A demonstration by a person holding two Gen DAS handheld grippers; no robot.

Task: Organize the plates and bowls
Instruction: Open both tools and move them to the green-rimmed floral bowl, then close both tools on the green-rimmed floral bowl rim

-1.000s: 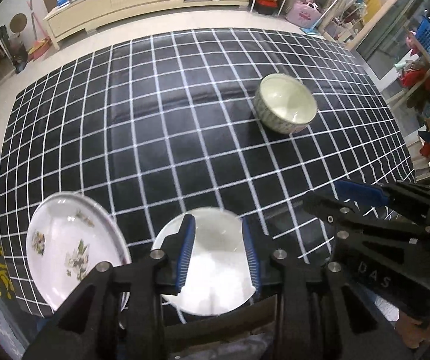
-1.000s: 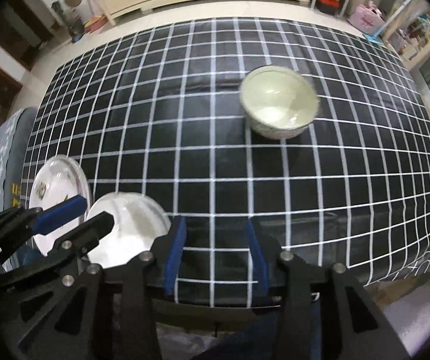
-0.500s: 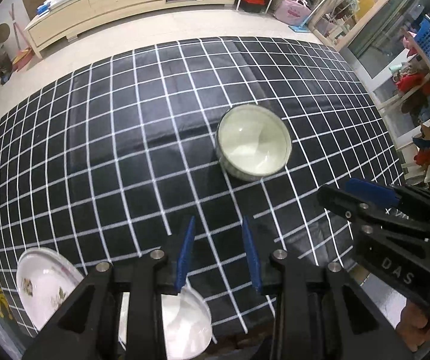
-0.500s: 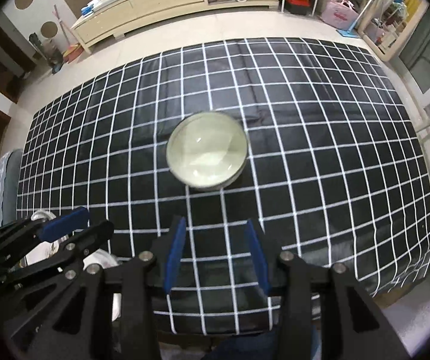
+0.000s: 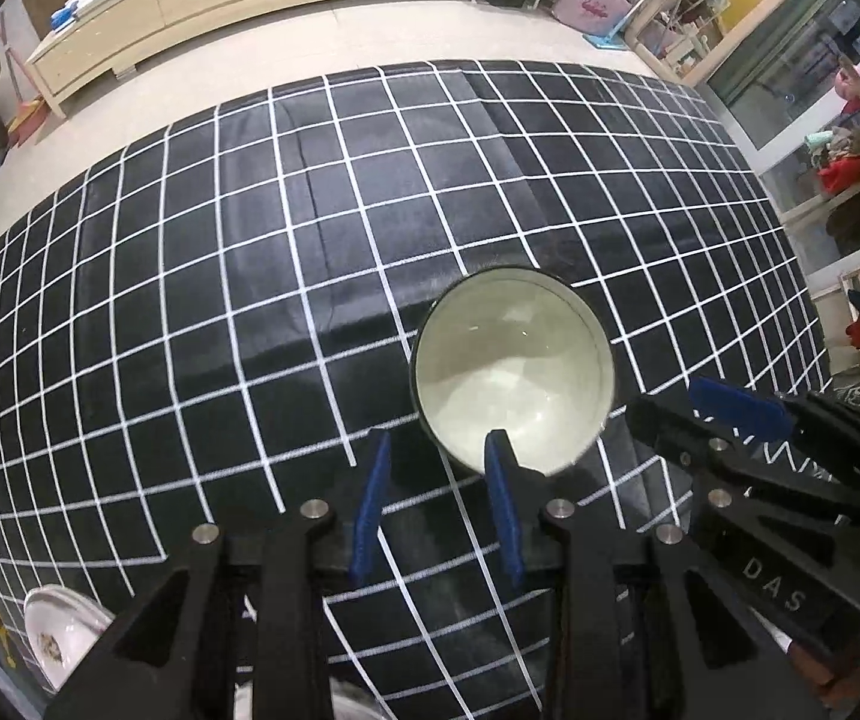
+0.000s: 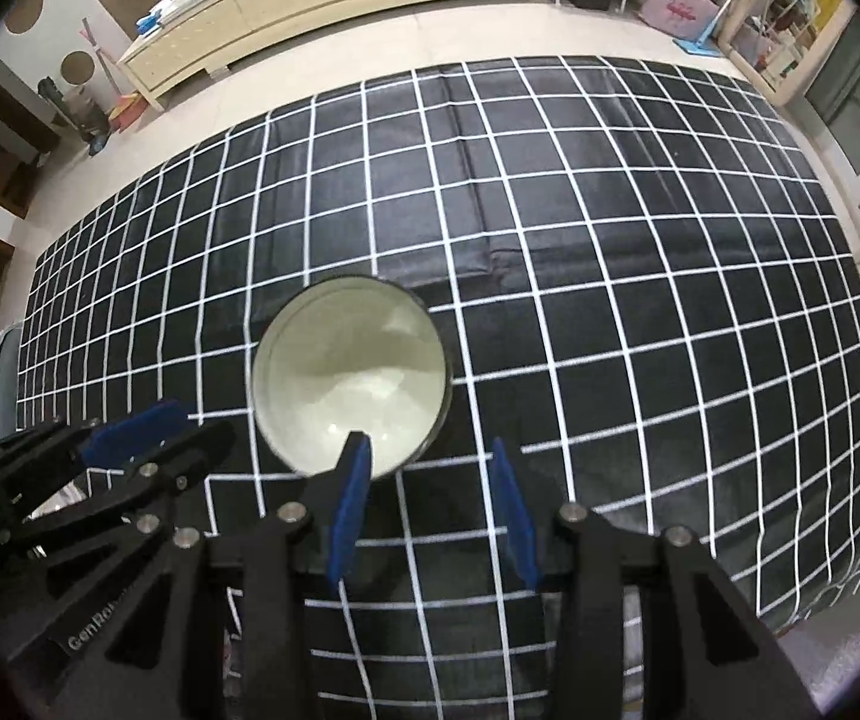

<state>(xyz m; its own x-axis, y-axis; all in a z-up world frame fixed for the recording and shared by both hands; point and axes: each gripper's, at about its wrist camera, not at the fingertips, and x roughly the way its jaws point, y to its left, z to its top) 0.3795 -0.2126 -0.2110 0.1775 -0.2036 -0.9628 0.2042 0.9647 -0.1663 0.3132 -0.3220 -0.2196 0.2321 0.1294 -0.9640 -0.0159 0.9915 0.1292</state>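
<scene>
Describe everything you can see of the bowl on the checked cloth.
The bowl is round, with a pale, glossy greenish-white inside and a thin dark rim; it looks ceramic. It stands upright and empty on the black, white-gridded cloth, which alone visibly touches it. One blue finger of the left gripper and one of the right gripper overlap its near rim in view; contact cannot be told.

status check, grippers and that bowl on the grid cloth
Left gripper and right gripper open, empty, flanking the bowl. Bowl upright on checked cloth, untouched. Nothing blocking; floral plate far off at the edge.
</scene>
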